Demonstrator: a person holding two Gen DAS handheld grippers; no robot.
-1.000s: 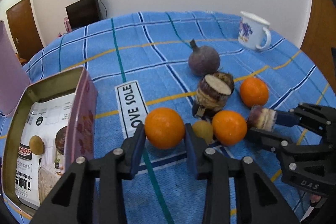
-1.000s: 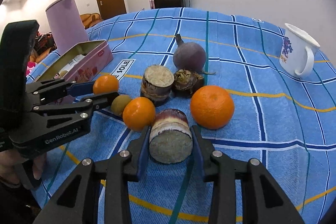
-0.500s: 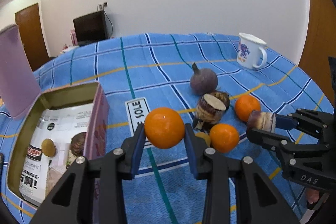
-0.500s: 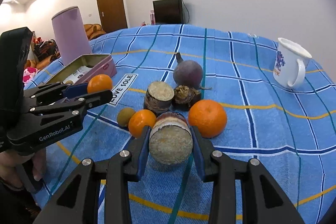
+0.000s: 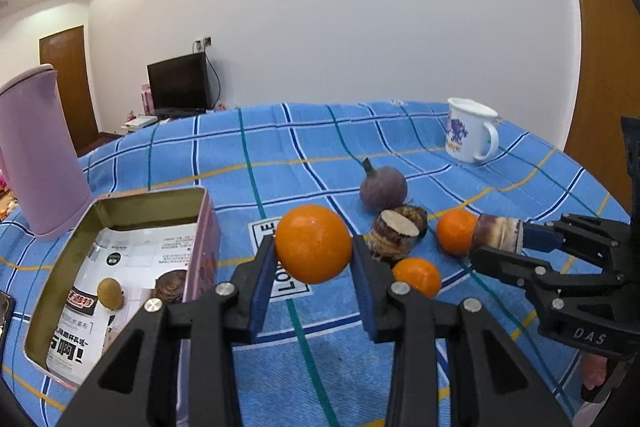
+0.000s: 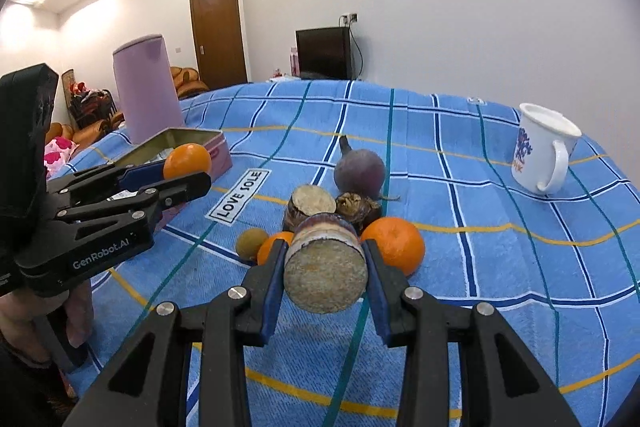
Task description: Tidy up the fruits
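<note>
Orange (image 5: 313, 243) clamped btwn left gripper (image 5: 314, 269) fingers.

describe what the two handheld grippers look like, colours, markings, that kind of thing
Both are black plastic two-finger linkage grippers with silver pivot bolts and blue pads on the fingers' inner faces. The left gripper carries white "GenRobot.AI" lettering on its side and a boxy black body behind. The right gripper shows embossed "DAS" lettering. No cables visible; bare fingers grip each handle, sleeves unseen.

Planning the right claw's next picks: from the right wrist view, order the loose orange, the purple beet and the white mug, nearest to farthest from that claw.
1. Loose orange, just right of the right claw.
2. Purple beet, behind the pile, centre.
3. White mug, far right.
</note>
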